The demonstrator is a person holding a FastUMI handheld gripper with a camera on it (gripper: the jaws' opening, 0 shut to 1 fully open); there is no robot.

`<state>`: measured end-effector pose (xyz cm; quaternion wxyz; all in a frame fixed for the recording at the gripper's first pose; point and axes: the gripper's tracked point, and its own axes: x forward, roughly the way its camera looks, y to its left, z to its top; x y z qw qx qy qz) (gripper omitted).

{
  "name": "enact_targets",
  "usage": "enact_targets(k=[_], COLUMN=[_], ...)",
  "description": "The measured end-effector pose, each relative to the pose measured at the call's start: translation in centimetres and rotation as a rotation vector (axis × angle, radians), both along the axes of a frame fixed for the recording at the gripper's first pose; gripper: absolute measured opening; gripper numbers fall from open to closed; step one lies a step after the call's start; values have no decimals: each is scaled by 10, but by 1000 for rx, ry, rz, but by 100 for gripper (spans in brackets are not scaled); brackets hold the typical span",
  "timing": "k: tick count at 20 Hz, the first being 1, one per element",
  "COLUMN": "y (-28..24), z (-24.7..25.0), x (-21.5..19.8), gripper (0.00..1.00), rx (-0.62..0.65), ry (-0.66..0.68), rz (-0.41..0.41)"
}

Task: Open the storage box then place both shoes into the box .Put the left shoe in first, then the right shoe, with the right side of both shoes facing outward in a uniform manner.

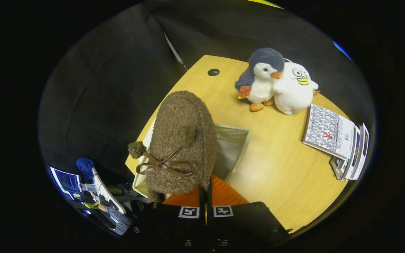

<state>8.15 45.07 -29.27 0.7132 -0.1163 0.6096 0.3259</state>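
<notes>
Dark cloth walls ring a pale wooden surface (287, 168) that fills the middle and right of the frame. At centre left a fuzzy brown shoe (183, 140) with a bow hangs over the open box (236, 147), toe up. The tool (206, 195) is pressed nearly together at the shoe's heel rim, seemingly pinching it. Such a thin hold could slip, and the shoe might catch the box wall or land facing wrong. Upper right sit two plush toys (276, 82), with booklets (339, 140) further right.

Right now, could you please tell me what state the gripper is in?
Gripper: fingers closed together, holding the brown fuzzy shoe with a bow up over the open white fabric storage box.
</notes>
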Motion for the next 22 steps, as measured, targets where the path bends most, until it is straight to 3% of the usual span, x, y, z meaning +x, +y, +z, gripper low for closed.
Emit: enact_targets(k=[9, 16, 19, 22], y=[24, 32, 39, 31], z=[-65, -72, -52, -19], x=[-21, -30, -31, -30], gripper=[1, 2, 27, 44], rx=[-142, -128, -43, 32], ry=[19, 32, 30, -15], rz=[42, 34, -8, -34])
